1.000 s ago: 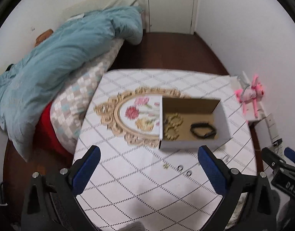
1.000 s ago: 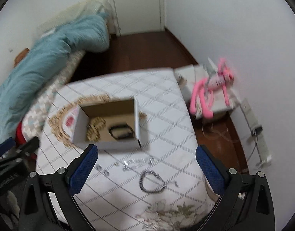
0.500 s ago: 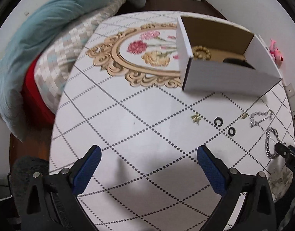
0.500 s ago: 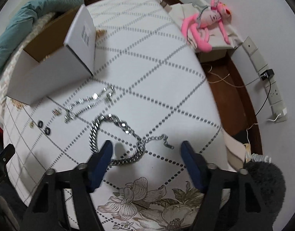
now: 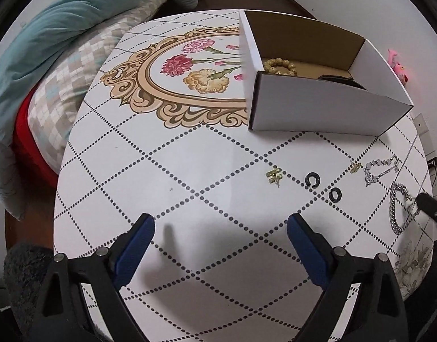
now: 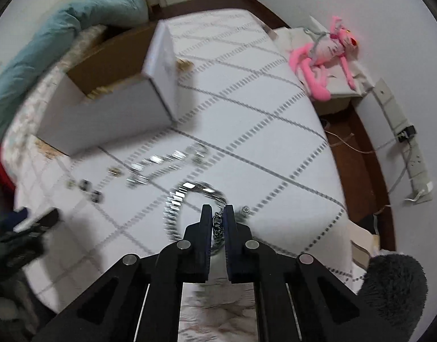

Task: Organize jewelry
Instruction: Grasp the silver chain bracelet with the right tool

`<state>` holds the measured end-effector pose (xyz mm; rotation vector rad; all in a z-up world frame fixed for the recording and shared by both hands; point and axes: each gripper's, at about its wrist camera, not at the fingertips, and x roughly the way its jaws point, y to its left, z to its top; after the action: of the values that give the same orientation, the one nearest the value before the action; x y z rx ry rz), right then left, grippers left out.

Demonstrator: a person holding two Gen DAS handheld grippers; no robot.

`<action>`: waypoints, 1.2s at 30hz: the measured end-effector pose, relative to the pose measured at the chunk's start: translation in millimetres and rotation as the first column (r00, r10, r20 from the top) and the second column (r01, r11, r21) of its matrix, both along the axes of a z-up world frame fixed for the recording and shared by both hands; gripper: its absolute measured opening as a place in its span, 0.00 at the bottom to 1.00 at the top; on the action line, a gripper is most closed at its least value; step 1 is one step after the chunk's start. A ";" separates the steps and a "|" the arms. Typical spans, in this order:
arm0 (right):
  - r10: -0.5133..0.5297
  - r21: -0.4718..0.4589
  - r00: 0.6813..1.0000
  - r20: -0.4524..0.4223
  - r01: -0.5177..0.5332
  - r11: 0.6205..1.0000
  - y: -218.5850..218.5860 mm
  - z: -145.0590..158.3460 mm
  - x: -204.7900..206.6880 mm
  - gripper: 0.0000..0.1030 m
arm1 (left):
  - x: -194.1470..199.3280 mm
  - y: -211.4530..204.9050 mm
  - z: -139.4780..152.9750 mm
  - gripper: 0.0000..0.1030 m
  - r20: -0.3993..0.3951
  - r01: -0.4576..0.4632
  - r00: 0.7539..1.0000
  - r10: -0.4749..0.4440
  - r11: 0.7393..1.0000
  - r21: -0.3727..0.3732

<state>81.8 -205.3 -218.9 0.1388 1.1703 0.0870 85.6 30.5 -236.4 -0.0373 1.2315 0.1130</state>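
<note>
A white cardboard box stands on the table and holds a gold bead bracelet and a dark bracelet. In front of it lie a gold earring, two black rings, a second gold earring, a thin silver bracelet and a heavy silver chain. My left gripper is open and empty above the table's near part. My right gripper is shut on the heavy silver chain, which still lies on the table. The box also shows in the right wrist view.
A bed with a teal duvet lies left of the table. A pink plush toy sits on a low stand to the right, near a power strip and cables on the dark floor. The table's right edge is close to the chain.
Both grippers came down from high above the table. My right gripper closed from wide open onto the heavy silver chain. My left gripper stayed open and moved closer to the tabletop.
</note>
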 end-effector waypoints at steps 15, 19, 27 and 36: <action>-0.045 0.175 0.998 -0.051 0.053 0.983 -4.1 -12.8 20.8 0.08 | 28.9 -10.0 -10.5 0.85 -0.015 0.041 0.999 -0.042 0.997 -0.059; -0.071 0.173 0.995 -0.075 0.083 0.981 -12.6 -26.6 17.1 0.08 | 31.5 -15.9 -12.2 0.71 -0.012 0.058 0.998 -0.059 0.997 -0.044; -0.076 0.174 0.994 -0.077 0.088 0.981 -14.6 -30.3 14.4 0.08 | 34.2 -28.3 -4.0 0.15 0.036 0.090 0.995 -0.088 0.995 -0.035; -0.061 0.203 0.997 -0.054 0.071 0.977 -11.2 -15.0 13.2 0.08 | 31.6 -17.1 -0.9 0.10 0.041 0.073 0.997 -0.070 0.994 -0.078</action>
<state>95.0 -216.4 -233.8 0.3634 1.2012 0.1461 117.2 13.4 -237.3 -0.0641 1.1977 0.0008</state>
